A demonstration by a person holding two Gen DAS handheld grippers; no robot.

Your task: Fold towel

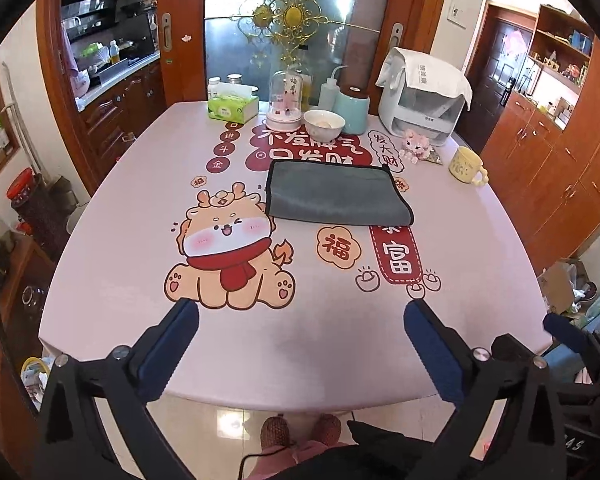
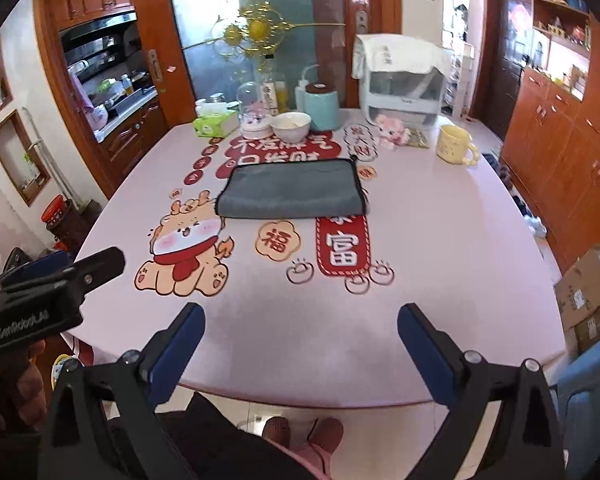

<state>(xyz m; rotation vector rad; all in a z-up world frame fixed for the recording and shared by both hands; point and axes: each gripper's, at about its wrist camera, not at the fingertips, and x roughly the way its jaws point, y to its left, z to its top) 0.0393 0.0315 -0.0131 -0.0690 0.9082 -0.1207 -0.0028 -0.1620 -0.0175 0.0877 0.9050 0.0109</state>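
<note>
A grey towel (image 1: pixel 336 194) lies flat and folded on the pink table (image 1: pixel 120 216), past its middle; it also shows in the right wrist view (image 2: pixel 292 192). My left gripper (image 1: pixel 300 320) is open and empty, held above the table's near edge, well short of the towel. My right gripper (image 2: pixel 300 320) is open and empty too, above the near edge. The left gripper (image 2: pixel 60 268) shows at the left of the right wrist view. The right gripper's blue tip (image 1: pixel 568 332) shows at the right of the left wrist view.
At the table's far side stand a tissue box (image 1: pixel 232 106), a glass dome (image 1: pixel 286 100), a white bowl (image 1: pixel 324 124), a teal canister (image 1: pixel 352 106), a white appliance (image 1: pixel 424 96), a pink toy (image 1: pixel 416 144) and a yellow mug (image 1: pixel 466 166). Wooden cabinets (image 1: pixel 560 160) line the right.
</note>
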